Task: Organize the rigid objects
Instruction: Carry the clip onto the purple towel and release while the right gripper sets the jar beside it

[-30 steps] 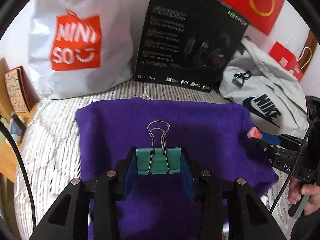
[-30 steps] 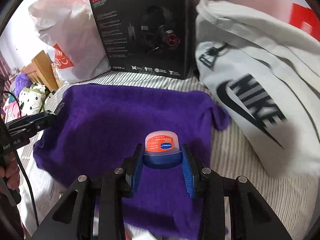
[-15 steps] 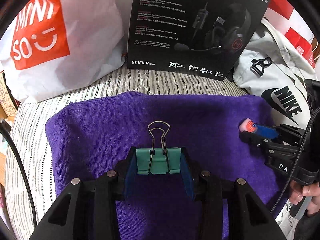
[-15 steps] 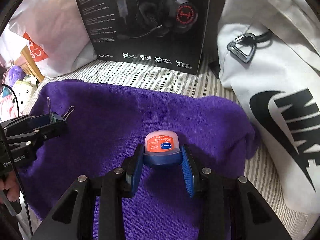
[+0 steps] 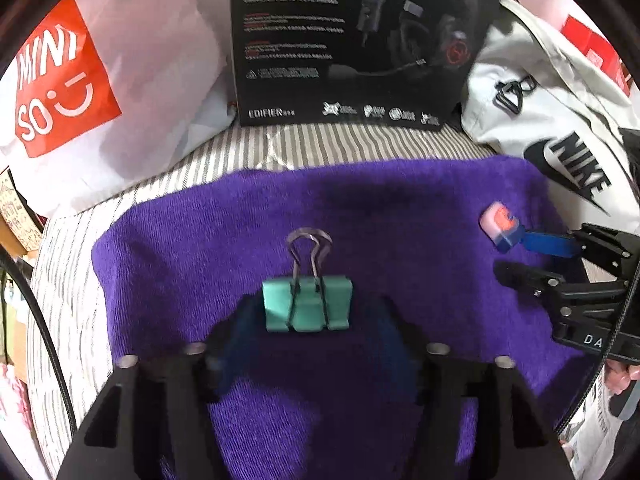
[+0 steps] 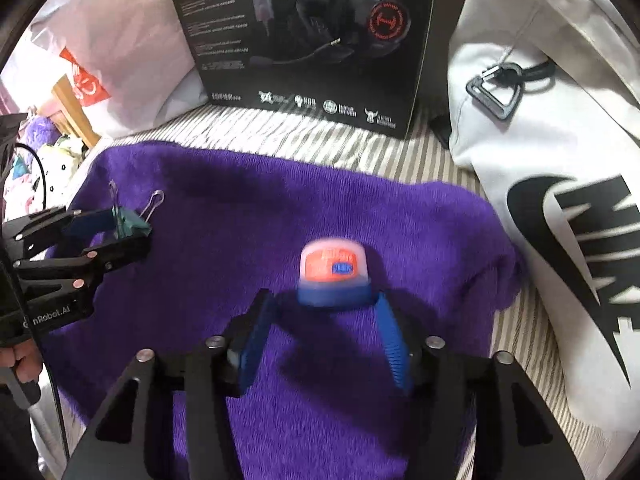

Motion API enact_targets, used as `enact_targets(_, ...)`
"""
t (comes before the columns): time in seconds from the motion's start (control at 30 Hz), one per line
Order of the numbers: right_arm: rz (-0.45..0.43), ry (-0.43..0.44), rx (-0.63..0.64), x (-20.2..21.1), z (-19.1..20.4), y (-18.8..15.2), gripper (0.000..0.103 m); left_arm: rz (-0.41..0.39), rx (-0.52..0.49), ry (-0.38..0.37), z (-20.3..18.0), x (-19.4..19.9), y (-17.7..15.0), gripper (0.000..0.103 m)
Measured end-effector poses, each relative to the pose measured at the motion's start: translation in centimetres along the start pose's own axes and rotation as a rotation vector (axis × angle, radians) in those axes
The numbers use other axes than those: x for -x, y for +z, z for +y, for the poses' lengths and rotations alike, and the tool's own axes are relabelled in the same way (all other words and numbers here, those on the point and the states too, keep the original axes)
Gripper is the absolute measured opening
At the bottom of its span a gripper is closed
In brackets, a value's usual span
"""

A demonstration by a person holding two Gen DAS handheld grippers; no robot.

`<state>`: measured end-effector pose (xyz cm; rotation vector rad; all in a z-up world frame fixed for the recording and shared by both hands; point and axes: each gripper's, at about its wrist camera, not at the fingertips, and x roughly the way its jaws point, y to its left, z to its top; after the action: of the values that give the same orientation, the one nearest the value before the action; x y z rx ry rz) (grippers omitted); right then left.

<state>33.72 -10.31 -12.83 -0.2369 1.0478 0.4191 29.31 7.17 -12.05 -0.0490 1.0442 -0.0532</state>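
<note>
From the left wrist, the left gripper [image 5: 308, 320] has its jaws spread wide, clear of the teal binder clip [image 5: 307, 305], which lies on the purple towel [image 5: 208, 240] spread over the striped bed [image 5: 72, 280]. A careless pull back could snag the clip's wire handles and drag it, since the soft towel gives little hold. From the right wrist, the right gripper [image 6: 324, 320] has its jaws parted too, flanking the small jar [image 6: 333, 276], which looks released onto the towel; I judge it might tip or roll on the plush cloth if a finger brushes it.
</note>
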Motion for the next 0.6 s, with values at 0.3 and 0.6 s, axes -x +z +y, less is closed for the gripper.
enact_targets(0.3, -0.028, 0.019, -0.037, 5.5, 0.5, -4.6, 0.055, -0.008, -0.001, 0.084, -0.4, 3.2, -2.9, 0.072)
enact_targets(0.6, -0.102, 0.065, -0.102, 13.1, 1.2, -11.5, 0.061, -0.082, 0.013, 0.053, -1.8, 11.1, -10.1, 0.073)
